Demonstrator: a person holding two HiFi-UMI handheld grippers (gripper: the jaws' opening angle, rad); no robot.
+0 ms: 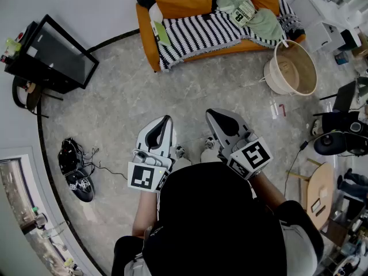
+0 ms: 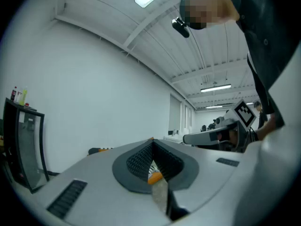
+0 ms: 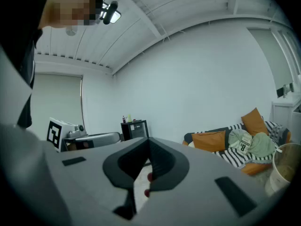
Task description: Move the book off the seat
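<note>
The person stands on a grey mottled stone floor (image 1: 132, 96), well apart from a low orange sofa (image 1: 146, 27) whose seat is covered by a black-and-white striped blanket (image 1: 201, 30). What looks like the book (image 1: 244, 13), a white rectangle with a bold dark print, lies tilted on crumpled pale green cloth (image 1: 267, 22) towards the right of the seat. It sits between a long orange cushion (image 1: 184, 2) and a second one in the sofa's corner. A thin green-and-white flat item (image 1: 160, 32) lies at the seat's left end.

The left gripper (image 1: 168, 118) and the right gripper (image 1: 210, 112) are held side by side in front of the person's chest. Each has its jaws clenched together on nothing.

Only bare floor lies between them and the sofa. A round cream basket (image 1: 271, 76) stands just beside the sofa's right end. A black glass-fronted cabinet (image 1: 52, 56) stands off to the left, with a black device trailing cables (image 1: 75, 165) on the floor nearer the person.
</note>
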